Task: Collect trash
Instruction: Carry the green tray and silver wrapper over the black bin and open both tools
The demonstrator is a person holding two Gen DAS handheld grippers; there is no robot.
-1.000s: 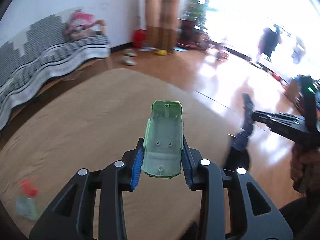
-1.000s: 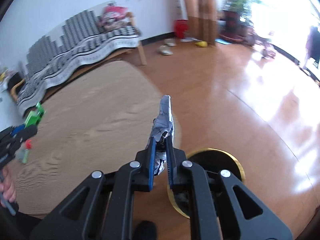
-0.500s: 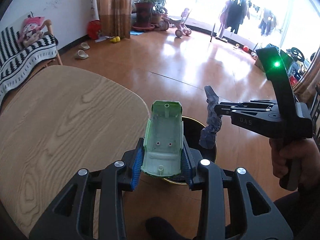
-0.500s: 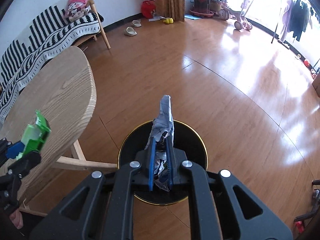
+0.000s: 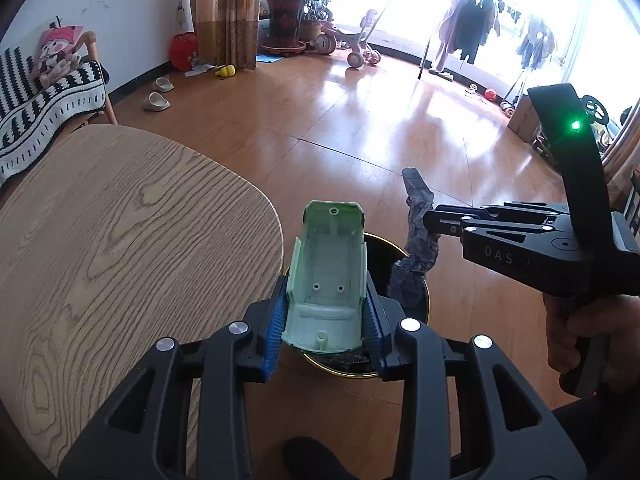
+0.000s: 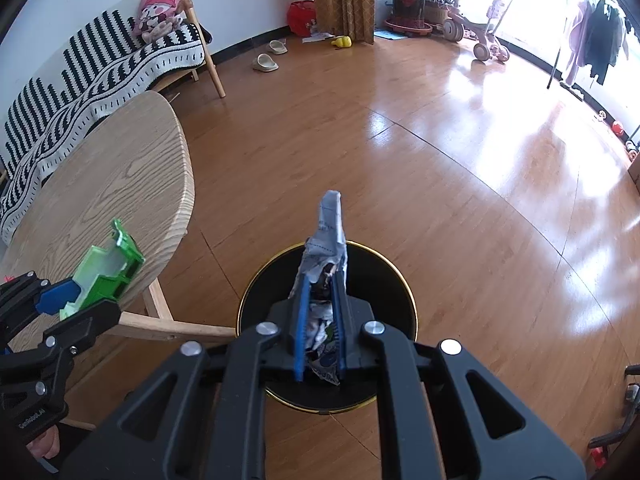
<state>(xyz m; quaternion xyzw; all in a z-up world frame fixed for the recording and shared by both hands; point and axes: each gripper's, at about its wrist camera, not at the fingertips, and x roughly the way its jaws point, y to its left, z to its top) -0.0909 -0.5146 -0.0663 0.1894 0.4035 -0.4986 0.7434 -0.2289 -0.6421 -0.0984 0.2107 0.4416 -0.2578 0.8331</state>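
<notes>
Left fingers (image 5: pixel 326 312) clamp green shell (image 5: pixel 326 276); right fingers (image 6: pixel 320 316) pinch wrapper (image 6: pixel 326 240); bin (image 6: pixel 392 280) whole only right view.

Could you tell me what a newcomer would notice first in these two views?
Probably the green plastic toy shell clamped in the left gripper, and the crumpled wrapper pinched in the right gripper. Both hang over the black gold-rimmed bin beside the wooden table.

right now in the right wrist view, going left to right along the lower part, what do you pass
left gripper holding the green plastic shell → wooden table → black bin with the right gripper holding a crumpled wrapper over it
</notes>
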